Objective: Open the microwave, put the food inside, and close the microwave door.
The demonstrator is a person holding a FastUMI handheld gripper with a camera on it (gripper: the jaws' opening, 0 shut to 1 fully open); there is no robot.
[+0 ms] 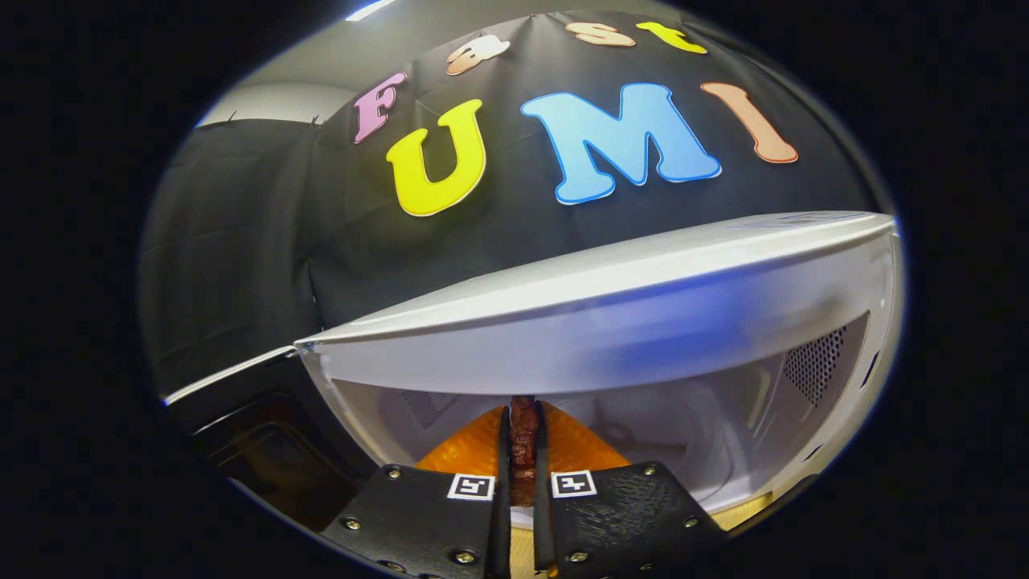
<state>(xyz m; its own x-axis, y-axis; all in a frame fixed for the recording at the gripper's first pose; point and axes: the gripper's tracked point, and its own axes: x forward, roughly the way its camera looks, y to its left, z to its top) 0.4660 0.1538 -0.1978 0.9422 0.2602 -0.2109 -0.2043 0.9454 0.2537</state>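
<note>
Door's open: microwave [611,322] cavity is exposed in front of you, door [265,418] swung out to the left. So step one looks done.

Your hand-held gripper [522,474] has its fingers drawn close, pinching a thin dark reddish-brown strip of food [523,438] between them. Both fingers appear pressed on it. The food sits right at the cavity mouth, in line with an orange plate [575,446] just beyond the fingertips. Can't tell if the strip is touching the plate or held above it.

My read: you're mid-placement. Left to do: set the food down inside, let go, back out, shut the door.

Surface: a pale sliver of worktop [744,513] shows under the microwave's front edge, near the right finger. Not much else of it to judge.

Room: black cloth booth wall [241,241] behind and left of the microwave, lighter wall and ceiling above it. Perforated vent panel [813,366] on the cavity's right inner wall.
</note>
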